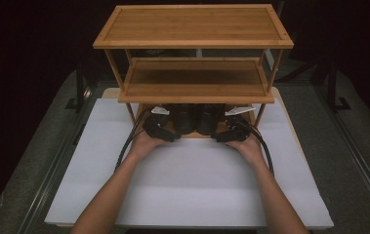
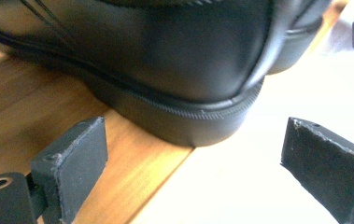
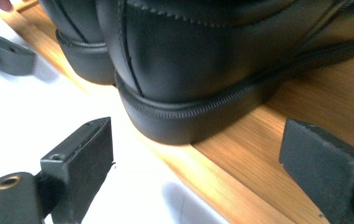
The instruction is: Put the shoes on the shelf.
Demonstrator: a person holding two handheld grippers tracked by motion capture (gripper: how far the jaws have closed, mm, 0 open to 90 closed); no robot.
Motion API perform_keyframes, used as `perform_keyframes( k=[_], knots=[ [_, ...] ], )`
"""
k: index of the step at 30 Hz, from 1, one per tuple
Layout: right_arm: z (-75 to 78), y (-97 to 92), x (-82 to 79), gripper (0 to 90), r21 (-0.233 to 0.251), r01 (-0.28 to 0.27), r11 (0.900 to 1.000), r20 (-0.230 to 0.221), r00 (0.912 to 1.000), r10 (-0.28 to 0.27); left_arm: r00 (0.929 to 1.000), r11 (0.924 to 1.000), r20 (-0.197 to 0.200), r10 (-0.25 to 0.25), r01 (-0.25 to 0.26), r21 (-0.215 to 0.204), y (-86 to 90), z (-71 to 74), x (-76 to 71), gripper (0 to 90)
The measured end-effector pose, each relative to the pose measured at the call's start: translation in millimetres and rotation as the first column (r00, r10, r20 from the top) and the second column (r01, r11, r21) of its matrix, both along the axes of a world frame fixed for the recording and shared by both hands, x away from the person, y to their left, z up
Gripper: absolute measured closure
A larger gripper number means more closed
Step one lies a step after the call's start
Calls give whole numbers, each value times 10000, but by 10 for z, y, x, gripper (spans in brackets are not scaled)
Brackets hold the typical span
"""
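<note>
Each black shoe [image 1: 185, 118] heel sits straight ahead of my left gripper [image 2: 193, 163] and right gripper [image 3: 195, 163], both wide, empty; shoes probably run lengthwise into the rack's bottom shelf [image 2: 34, 107].

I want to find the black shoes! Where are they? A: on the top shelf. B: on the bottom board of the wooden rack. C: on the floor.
B: the black shoes stand on the bottom board of the wooden rack, heels at its front edge.
</note>
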State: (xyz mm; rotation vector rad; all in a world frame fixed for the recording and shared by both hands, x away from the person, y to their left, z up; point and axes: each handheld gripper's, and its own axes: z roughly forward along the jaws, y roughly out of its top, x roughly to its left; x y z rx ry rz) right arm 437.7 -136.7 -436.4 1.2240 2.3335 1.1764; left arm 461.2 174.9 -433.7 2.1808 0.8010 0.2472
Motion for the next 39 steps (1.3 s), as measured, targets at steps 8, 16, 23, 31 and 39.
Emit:
perform_keyframes(
  k=[8, 16, 23, 31, 39],
  knots=[
    [65, -179, -226, 82, 2, 26, 10000, 425, 9991, -26, 9998, 9999, 178, -132, 130, 109, 133, 70, -197, 69],
    [98, -416, -534, 82, 38, -2, 10000, 844, 9964, -1, 9984, 10000, 559, 6, -9, 55, 397, 175, -529, 69],
    [95, -679, -865, 82, 173, 148, 9997, 1014, 9947, -165, 9972, 9998, 730, 158, -164, 75, 698, 206, -845, 69],
    [35, -938, -1244, 73, 4, 439, 9990, 858, 9954, -438, 9962, 9984, 739, 464, -485, 282, 1062, 135, -1307, 69],
    [-68, -1166, -1582, 73, -269, 827, 9962, 499, 9954, -813, 9948, 9934, 555, 850, -890, 723, 1376, 49, -1722, 69]
  ],
)
